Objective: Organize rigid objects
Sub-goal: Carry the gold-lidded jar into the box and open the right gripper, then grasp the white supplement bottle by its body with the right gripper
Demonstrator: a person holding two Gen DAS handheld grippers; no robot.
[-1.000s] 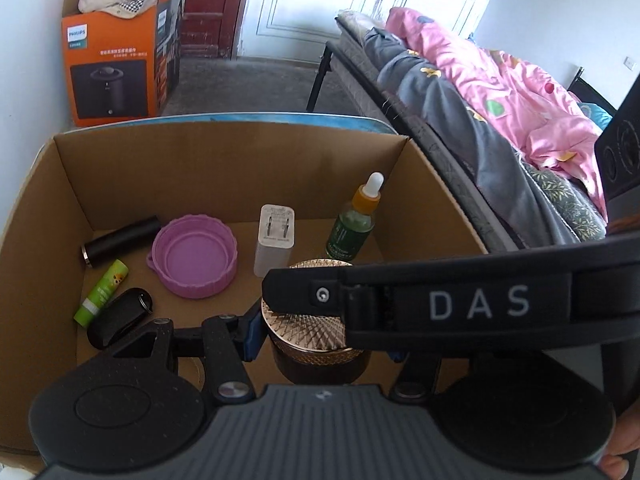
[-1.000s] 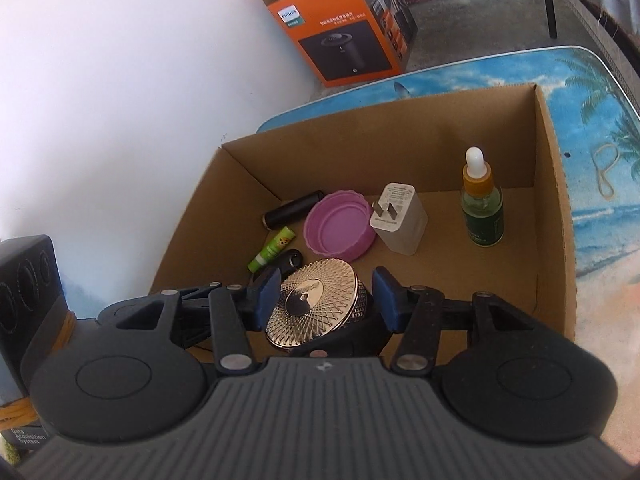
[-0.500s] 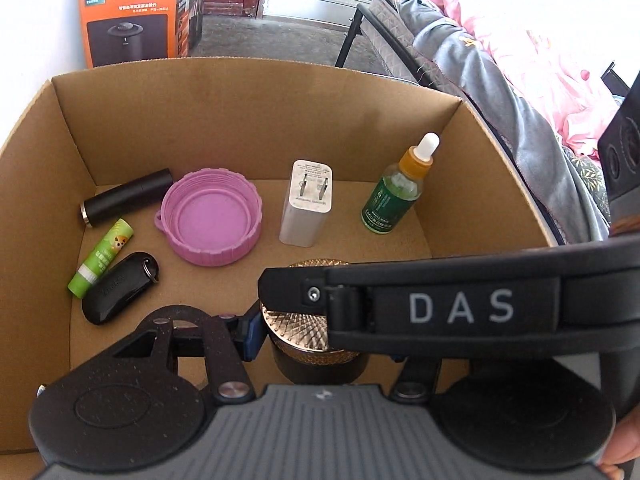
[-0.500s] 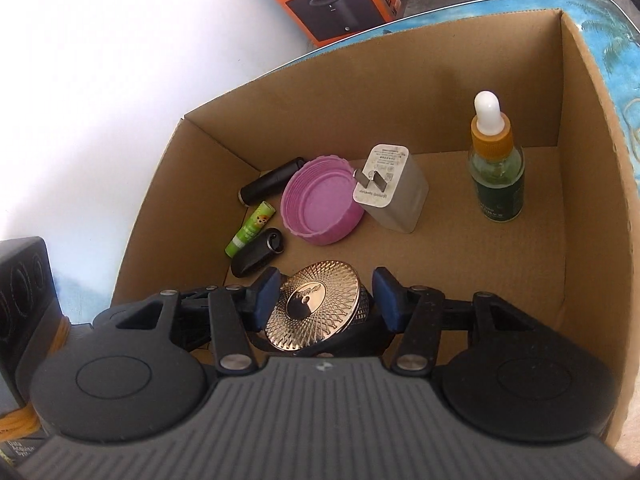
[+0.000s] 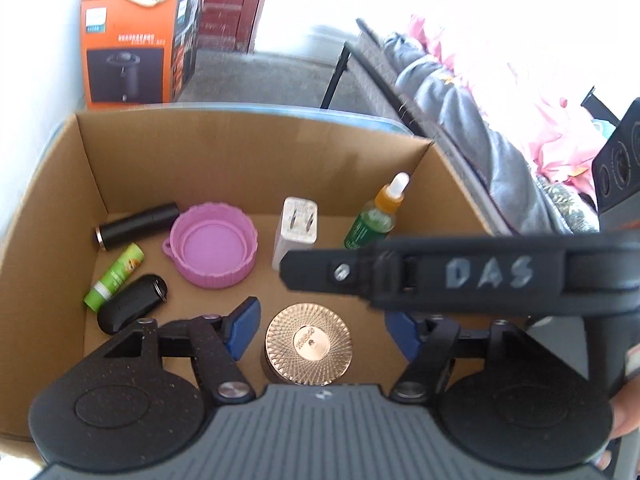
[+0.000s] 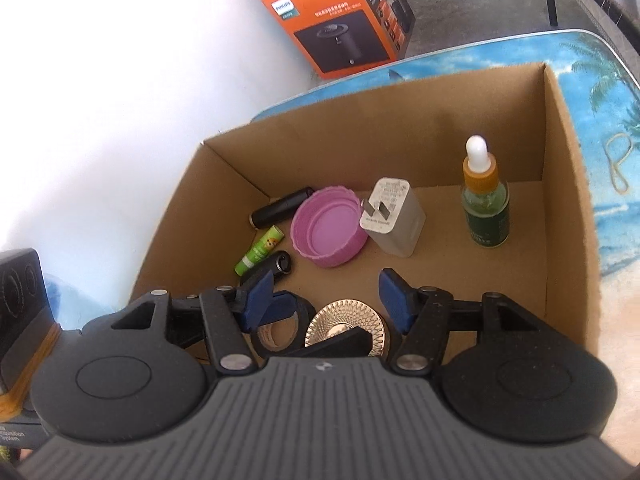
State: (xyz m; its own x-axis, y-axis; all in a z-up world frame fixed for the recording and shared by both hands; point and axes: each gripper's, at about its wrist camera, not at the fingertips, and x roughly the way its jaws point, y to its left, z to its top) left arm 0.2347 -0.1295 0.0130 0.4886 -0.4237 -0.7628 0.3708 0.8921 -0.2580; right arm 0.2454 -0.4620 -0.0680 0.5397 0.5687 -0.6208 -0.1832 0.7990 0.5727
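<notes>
Left tongs (image 5: 320,326) opening, pads clear of gold-lidded jar (image 5: 309,343); right tongs (image 6: 326,300) opening, empty

The cardboard box (image 5: 92,168) is plain brown paperboard, matt, its cut rim faintly rough. Near its front edge the jar's lid (image 5: 309,343) is polished copper-toned metal — finely ribbed and bright. The pink cap (image 5: 214,251) toward the back wall looks like soft matt plastic with a ridged rim. Beside it the white charger (image 6: 394,216) is smooth satin plastic with metal prongs. The dropper bottle (image 6: 485,204) is glossy green glass. By the left wall, the key fob (image 5: 130,304) is glossy black plastic, the green tube (image 5: 115,278) smooth and printed.
</notes>
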